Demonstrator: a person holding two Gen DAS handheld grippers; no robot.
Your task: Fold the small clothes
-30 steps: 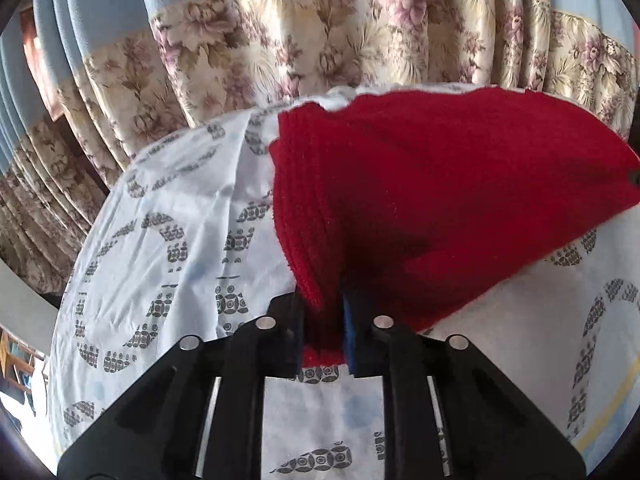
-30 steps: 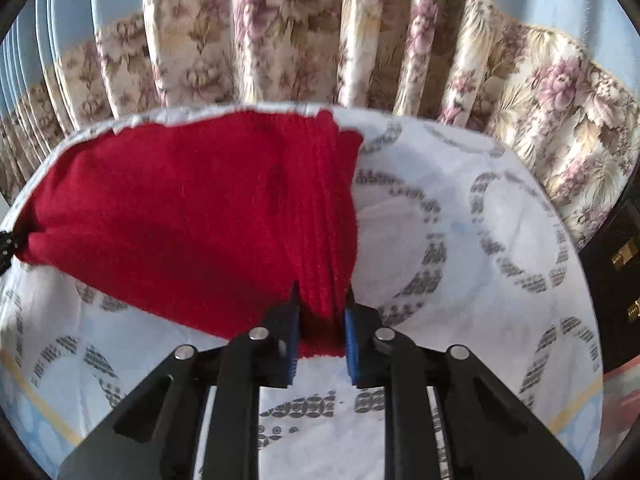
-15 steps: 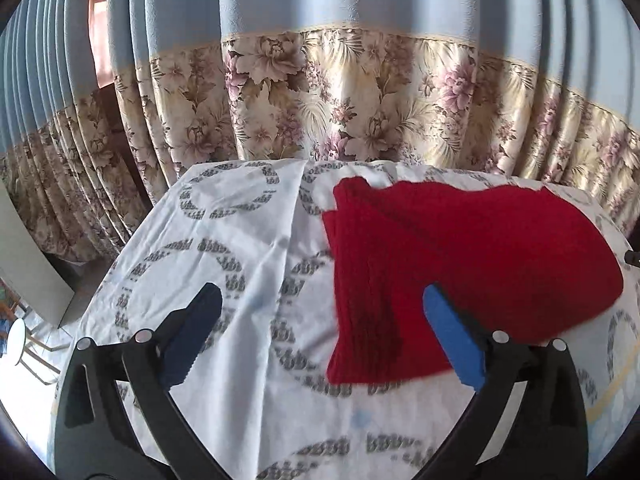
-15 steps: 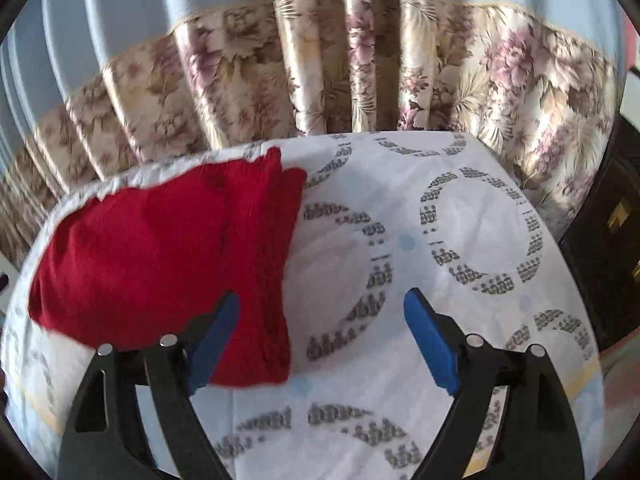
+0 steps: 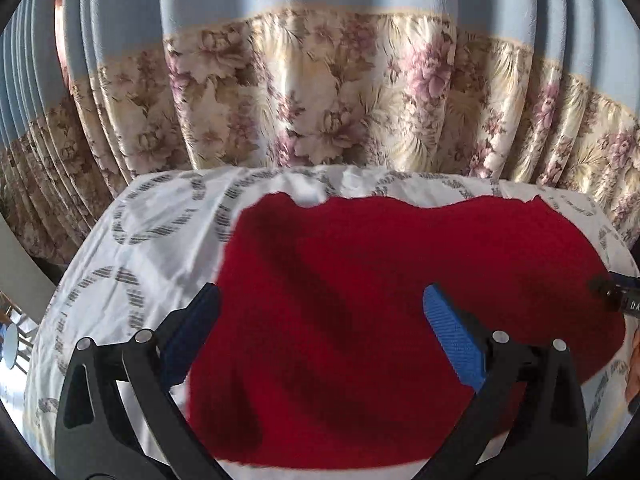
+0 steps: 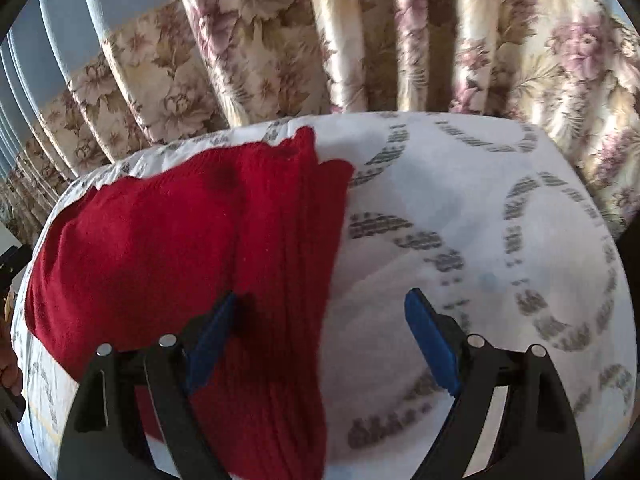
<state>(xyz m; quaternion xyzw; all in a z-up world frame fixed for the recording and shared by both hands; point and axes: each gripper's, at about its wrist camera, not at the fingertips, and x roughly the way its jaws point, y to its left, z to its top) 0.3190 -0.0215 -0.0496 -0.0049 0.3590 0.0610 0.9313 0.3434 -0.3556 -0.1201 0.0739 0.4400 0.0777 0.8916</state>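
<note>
A red knitted garment [image 5: 360,300] lies folded on a white patterned sheet [image 5: 152,248]. My left gripper [image 5: 320,312] is open and empty, its blue pads spread over the garment's left part. In the right wrist view the same garment [image 6: 160,240] lies at the left, its ribbed edge running toward the camera. My right gripper [image 6: 320,316] is open and empty, its left finger [image 6: 208,336] over the ribbed edge and its right finger [image 6: 432,340] over the bare sheet [image 6: 480,220]. The right gripper's tip [image 5: 612,296] shows at the right edge of the left wrist view.
A blue curtain with a floral lower band [image 5: 320,100] hangs right behind the table's far edge and also shows in the right wrist view [image 6: 360,40]. The sheet falls away at the left [image 5: 52,320] and right [image 6: 612,280] edges.
Both grippers let go of the garment's edges and opened wide. They drew back and rose, then moved forward over the garment, which now lies flat on the sheet.
</note>
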